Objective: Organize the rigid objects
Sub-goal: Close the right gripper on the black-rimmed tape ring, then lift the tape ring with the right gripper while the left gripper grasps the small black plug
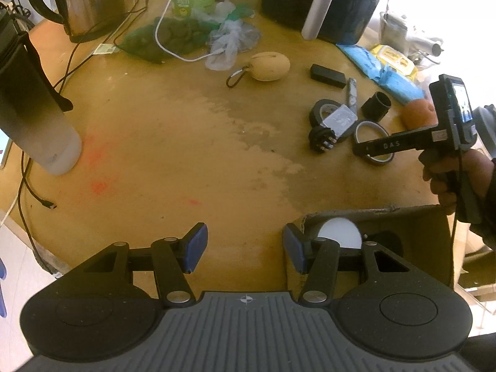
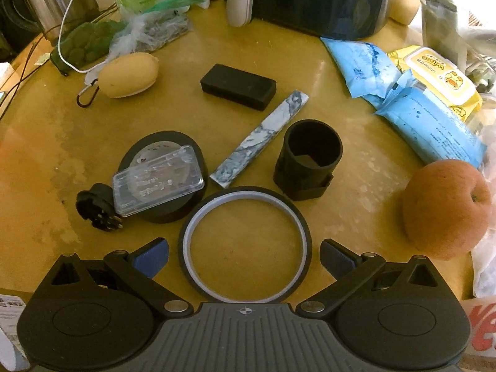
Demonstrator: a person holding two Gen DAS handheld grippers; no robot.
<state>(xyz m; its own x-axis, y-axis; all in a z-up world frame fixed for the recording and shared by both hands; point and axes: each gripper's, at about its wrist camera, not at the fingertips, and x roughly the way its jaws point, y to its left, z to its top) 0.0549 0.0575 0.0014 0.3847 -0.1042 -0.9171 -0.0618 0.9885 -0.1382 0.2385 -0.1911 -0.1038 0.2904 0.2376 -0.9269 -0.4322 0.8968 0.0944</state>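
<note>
My right gripper (image 2: 245,257) is open, its jaws standing on either side of a thin black tape ring (image 2: 245,245) that lies flat on the table. Behind the ring are a black cylinder (image 2: 310,161), a marbled bar (image 2: 260,139), a black block (image 2: 238,86), a black tape roll (image 2: 161,179) with a clear plastic case (image 2: 158,179) on it, and a black pronged plug (image 2: 96,206). My left gripper (image 1: 245,249) is open and empty over bare table, next to a cardboard box (image 1: 403,217) holding a white round object (image 1: 339,229). The right gripper (image 1: 359,148) shows over the ring (image 1: 372,142).
An apple (image 2: 446,210) lies at the right, blue and yellow wipe packs (image 2: 418,93) behind it. A tan pouch (image 2: 128,74), bags, an air fryer (image 2: 319,0) and a kettle (image 1: 90,0) stand at the back. A tumbler (image 1: 34,114) and cables (image 1: 28,192) are at the left.
</note>
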